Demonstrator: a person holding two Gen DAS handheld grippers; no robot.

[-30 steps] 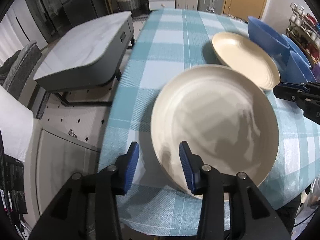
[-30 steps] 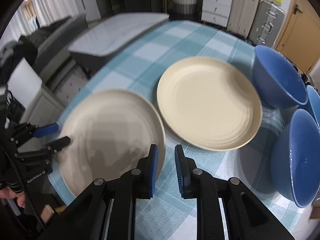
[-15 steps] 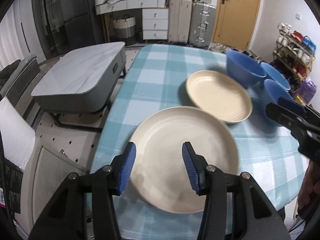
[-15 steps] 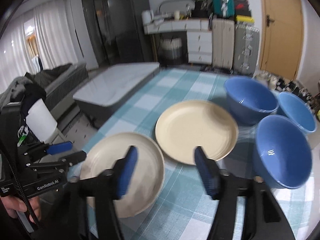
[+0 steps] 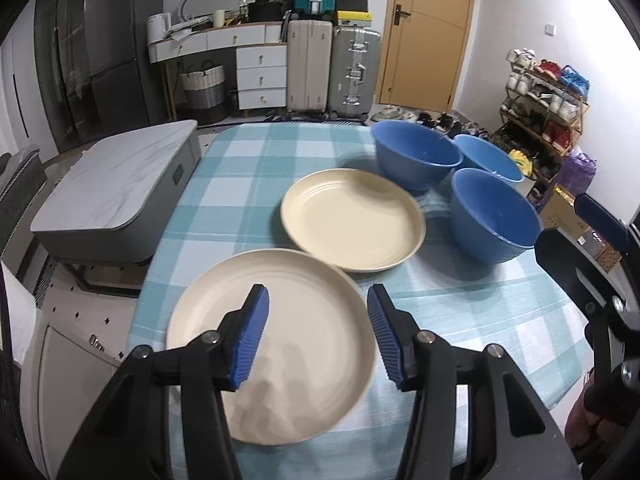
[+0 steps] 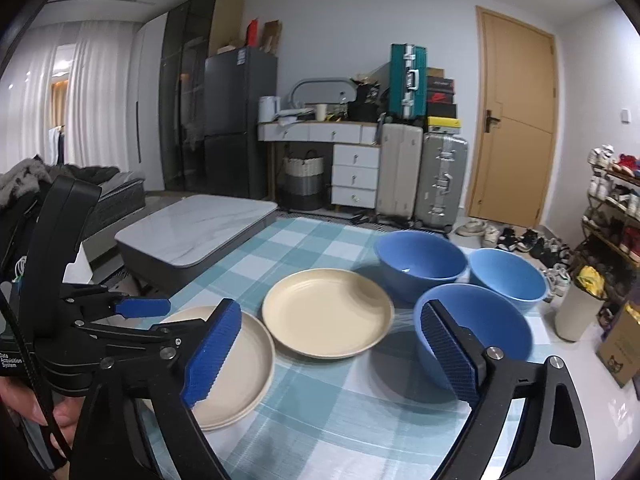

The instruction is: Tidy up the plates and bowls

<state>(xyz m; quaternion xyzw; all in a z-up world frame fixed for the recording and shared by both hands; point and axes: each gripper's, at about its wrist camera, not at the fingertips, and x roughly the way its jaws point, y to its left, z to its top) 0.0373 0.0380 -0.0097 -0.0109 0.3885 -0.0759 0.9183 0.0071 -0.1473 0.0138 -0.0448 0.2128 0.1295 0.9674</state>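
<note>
While both hover above table (image 5: pixel 256 168) | left gripper (image 5: pixel 318 334) open over near plate (image 5: pixel 308 300) | right gripper (image 6: pixel 330 354) open, empty | far plate (image 5: pixel 352 226) beside three bowls (image 5: pixel 494 216)

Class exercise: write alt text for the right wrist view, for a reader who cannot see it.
Open right tongs hover above a checked tablecloth holding two cream plates and three blue bowls. The left tongs, also open, sit by the nearer plate.

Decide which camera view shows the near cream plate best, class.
The left wrist view: the near cream plate shows nearly whole, just past the open left gripper. In the right wrist view it lies partly hidden behind gripper fingers.
</note>
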